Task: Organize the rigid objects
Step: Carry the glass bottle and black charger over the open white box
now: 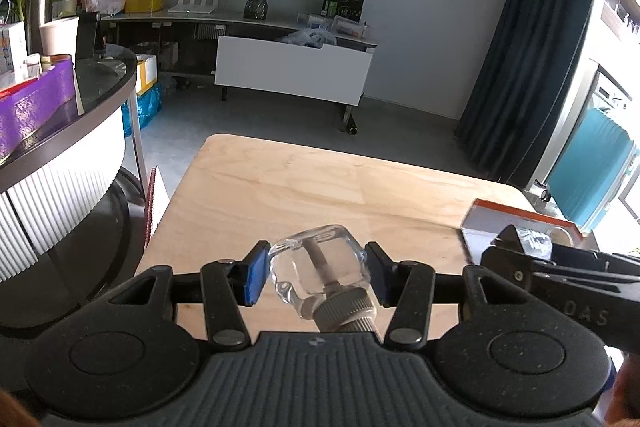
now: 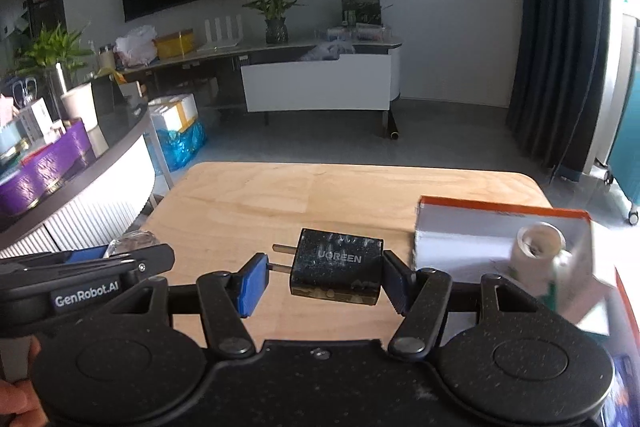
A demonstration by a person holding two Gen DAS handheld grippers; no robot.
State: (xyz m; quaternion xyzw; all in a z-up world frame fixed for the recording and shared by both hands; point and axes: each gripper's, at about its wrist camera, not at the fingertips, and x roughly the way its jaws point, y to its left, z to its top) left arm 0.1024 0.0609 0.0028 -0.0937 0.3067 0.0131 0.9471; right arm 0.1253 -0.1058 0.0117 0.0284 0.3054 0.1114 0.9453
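Observation:
In the left wrist view my left gripper is shut on a clear glass bottle with a grey ribbed cap, held over the wooden table. In the right wrist view my right gripper is shut on a black UGREEN charger: the left pad touches its plug prongs, the right pad its body. An open white box with orange edges lies at the right and holds a white bottle. The box also shows in the left wrist view.
The left gripper's body reaches into the right wrist view at the left; the right gripper's body shows at the right of the left wrist view. A round counter with a purple bin stands left of the table.

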